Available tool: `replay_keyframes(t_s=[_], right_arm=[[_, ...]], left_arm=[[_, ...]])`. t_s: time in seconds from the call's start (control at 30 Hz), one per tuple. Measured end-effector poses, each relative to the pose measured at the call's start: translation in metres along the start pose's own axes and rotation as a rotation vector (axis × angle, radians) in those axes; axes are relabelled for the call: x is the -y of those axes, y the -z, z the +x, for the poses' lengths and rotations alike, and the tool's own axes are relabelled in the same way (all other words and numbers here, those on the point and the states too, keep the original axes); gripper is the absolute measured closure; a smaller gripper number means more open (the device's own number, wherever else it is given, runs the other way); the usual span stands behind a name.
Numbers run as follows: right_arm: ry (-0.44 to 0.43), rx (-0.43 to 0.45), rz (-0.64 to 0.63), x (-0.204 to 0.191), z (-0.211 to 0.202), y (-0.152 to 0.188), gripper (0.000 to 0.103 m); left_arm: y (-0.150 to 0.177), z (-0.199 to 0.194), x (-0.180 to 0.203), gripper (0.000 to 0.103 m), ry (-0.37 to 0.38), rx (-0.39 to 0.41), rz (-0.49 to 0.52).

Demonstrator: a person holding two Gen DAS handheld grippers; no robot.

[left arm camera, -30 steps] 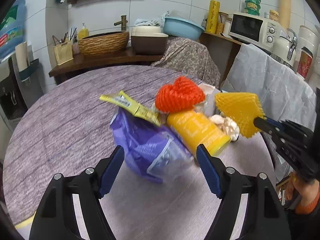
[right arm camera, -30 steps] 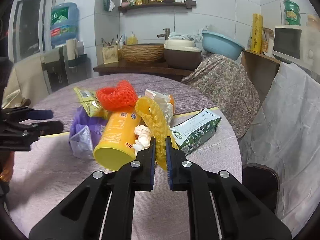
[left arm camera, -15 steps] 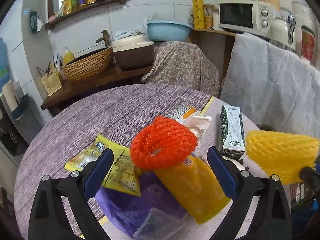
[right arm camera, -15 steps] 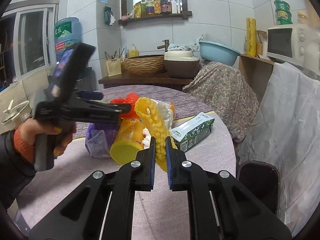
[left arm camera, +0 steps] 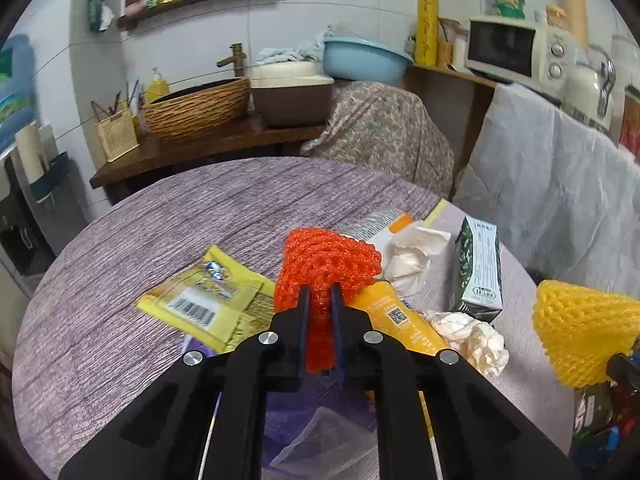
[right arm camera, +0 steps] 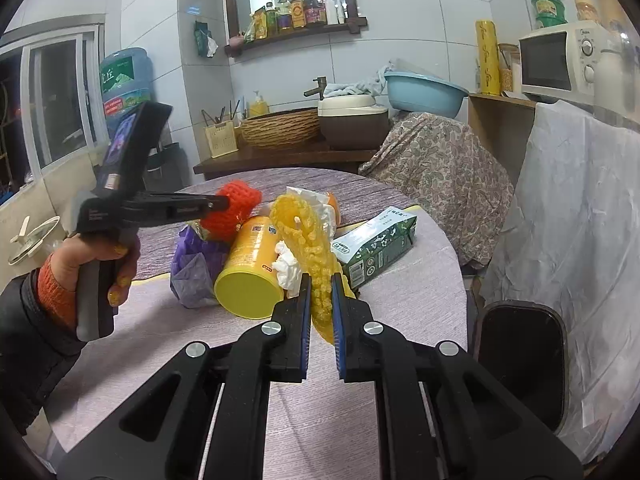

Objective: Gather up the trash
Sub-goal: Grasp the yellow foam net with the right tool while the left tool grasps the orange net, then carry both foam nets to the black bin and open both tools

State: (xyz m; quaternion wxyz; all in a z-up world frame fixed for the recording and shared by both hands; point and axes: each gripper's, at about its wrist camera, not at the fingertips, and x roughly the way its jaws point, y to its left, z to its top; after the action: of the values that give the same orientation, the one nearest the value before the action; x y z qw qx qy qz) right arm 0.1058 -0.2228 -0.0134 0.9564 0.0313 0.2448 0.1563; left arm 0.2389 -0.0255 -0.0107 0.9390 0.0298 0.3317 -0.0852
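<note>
Working over the round table (left arm camera: 132, 216), purple wood-grain top, which spreads out ahead of and under both grippers. Largest piece in the pile: yellow canister (right arm camera: 250, 268) on its side, just ahead-left of our right gripper (right arm camera: 321, 280), closed end facing it; from the left wrist view only a strip of it shows, just right of the left gripper (left arm camera: 320, 292). Purple bag (right arm camera: 196, 264) sits crumpled left of the canister, touching it, directly below the left gripper's fingers. Green carton (right arm camera: 374, 246) lies flat just ahead-right of the right gripper, apart from the canister. Yellow snack wrapper (left arm camera: 208, 300) lies flat, barcode up, just left of the left gripper. Crumpled tissues (left arm camera: 472, 338) sit right of the left gripper, between canister and carton; more white paper is further ahead behind the nets. Orange foam net (left arm camera: 328, 268): we have the left jaws closing on it, net bunched between the pads, its bulk sticking out ahead over the canister. Yellow foam net (right arm camera: 308, 240): our right gripper is clamped tight on its lower end, and the net stands up ahead of the fingertips. The person's hand (right arm camera: 92, 264), orange cuff, dark sleeve, grips the left gripper's handle, well left of the right gripper.
</note>
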Motion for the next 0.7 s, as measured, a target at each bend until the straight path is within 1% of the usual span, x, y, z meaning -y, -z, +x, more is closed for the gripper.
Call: replay_keyframes(t_s=[0.13,0.27,0.33,0.43,0.5,0.57,0.7], right_arm=[[-0.015,0.016,0.012,0.000,-0.003,0.001,0.093],[-0.024,0.030,0.016,-0.001,-0.007,0.004,0.093],[-0.027,0.037,0.023,0.000,-0.010,0.005,0.093],[-0.027,0.051,0.037,0.006,-0.018,0.008,0.093],[-0.020,0.063,0.049,0.012,-0.025,0.010,0.093],[-0.008,0.075,0.060,0.017,-0.031,0.012,0.093],[0.046,0.095,0.085,0.036,-0.046,0.017,0.093]], left_arm=[[0.005,-0.025,-0.012,0.094,0.029,0.048,-0.079],[0.013,-0.052,-0.009,0.094,0.045,0.102,-0.087],[0.016,-0.068,-0.003,0.094,0.077,0.126,-0.084],[0.020,-0.086,0.011,0.094,0.121,0.153,-0.069],[0.022,-0.095,0.024,0.094,0.165,0.166,-0.055],[0.023,-0.100,0.043,0.094,0.222,0.163,-0.025],[0.024,-0.097,0.085,0.094,0.305,0.147,0.039]])
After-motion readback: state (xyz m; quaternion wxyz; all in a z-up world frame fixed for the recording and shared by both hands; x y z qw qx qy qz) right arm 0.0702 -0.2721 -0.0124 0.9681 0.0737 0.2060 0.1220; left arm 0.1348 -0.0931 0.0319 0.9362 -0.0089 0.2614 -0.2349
